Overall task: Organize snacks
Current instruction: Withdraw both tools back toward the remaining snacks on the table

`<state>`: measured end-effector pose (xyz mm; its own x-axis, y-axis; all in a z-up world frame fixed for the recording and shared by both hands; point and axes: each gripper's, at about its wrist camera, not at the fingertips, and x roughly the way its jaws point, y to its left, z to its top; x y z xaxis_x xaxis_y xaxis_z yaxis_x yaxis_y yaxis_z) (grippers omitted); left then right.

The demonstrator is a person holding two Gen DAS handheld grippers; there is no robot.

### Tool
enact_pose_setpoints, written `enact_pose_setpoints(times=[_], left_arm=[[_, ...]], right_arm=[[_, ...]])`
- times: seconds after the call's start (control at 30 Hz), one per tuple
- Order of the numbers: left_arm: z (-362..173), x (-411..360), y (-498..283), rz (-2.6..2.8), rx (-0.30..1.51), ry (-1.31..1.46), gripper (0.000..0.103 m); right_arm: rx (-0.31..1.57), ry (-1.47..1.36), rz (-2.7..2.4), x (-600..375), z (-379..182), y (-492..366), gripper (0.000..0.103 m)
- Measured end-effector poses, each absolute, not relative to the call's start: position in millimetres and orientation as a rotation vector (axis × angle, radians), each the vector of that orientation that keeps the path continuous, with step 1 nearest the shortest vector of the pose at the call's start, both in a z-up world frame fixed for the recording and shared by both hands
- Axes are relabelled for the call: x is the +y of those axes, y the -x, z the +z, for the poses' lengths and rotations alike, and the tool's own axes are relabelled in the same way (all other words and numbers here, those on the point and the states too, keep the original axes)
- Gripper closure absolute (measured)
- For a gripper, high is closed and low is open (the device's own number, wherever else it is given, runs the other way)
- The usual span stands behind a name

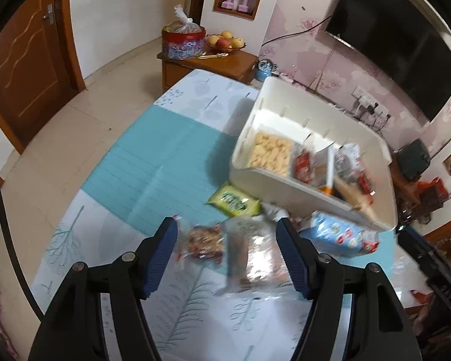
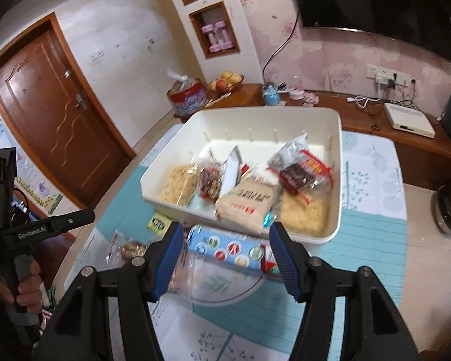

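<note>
Left view, jaws: I see my left gripper (image 1: 227, 252) standing wide over the mat (image 1: 153, 156), gripping nothing.
Left view, between the jaws: a clear nut pack (image 1: 203, 242) and a clear wrapper (image 1: 255, 258) lie loose below them, blurred; I cannot tell whether a pad touches either.
Left view, beyond the jaws: green pack (image 1: 234, 202) just ahead; blue box (image 1: 339, 236) outside the right finger; bin (image 1: 315, 192) further ahead and right, several snacks already in it.
Right view, jaws: my right gripper (image 2: 225, 248) is open at a middling width, the blue box (image 2: 225, 248) lying across the gap on the mat; it looks ungripped.
Right view, beyond the jaws: bin (image 2: 335, 177) straight ahead.
Progress: I judge it over half done; four packs remain outside.
</note>
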<state>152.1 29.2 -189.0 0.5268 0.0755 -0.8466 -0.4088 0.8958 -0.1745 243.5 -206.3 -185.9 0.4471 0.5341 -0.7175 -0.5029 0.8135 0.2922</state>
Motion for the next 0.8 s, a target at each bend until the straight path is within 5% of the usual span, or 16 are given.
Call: enact_pose_setpoints(times=[0.8], left_arm=[[-235, 21, -153, 0.036, 1.082, -0.142, 0.036]], right_arm=[[1.198, -0.054, 0.74, -126, -249, -225, 0.043]])
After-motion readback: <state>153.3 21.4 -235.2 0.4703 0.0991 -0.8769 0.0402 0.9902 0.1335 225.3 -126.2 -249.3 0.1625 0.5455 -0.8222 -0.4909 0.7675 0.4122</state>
